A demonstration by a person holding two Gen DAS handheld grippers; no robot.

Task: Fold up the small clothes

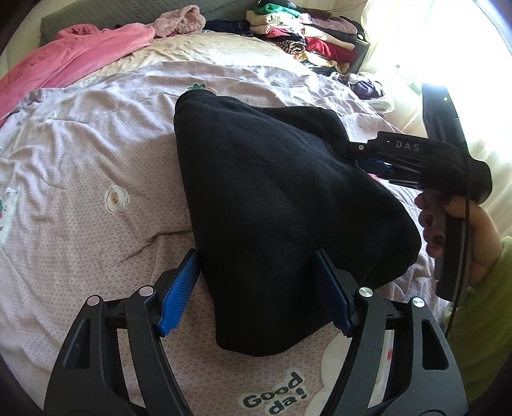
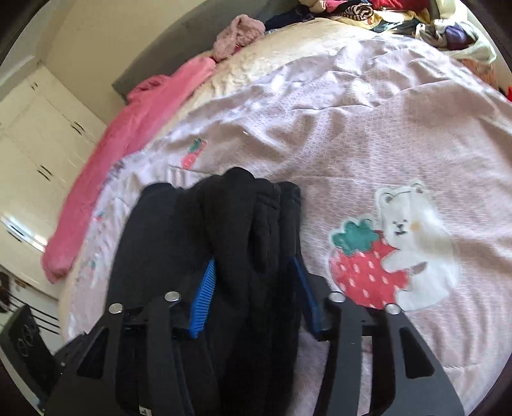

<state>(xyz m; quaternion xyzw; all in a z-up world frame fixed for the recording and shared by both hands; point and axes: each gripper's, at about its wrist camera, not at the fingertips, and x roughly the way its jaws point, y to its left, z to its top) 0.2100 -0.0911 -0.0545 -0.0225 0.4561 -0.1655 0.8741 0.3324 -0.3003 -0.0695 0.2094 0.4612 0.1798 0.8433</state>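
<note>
A black garment [image 1: 281, 204] lies bunched on the pink printed bedsheet [image 1: 96, 166]. My left gripper [image 1: 256, 288] is open, its blue pads on either side of the garment's near end, not clamped. My right gripper [image 2: 256, 288] has several bunched folds of the black garment [image 2: 243, 230] between its blue pads; the jaws stand partly apart around the thick cloth and grip it. In the left wrist view the right gripper [image 1: 361, 160] reaches in from the right, held by a hand, at the garment's far right edge.
A pink robe [image 1: 73, 54] lies along the far left of the bed. A fuzzy pink item [image 1: 179, 20] sits at the headboard. A pile of folded clothes [image 1: 304, 35] is at the far right corner. White wardrobe doors [image 2: 35, 134] stand beyond the bed.
</note>
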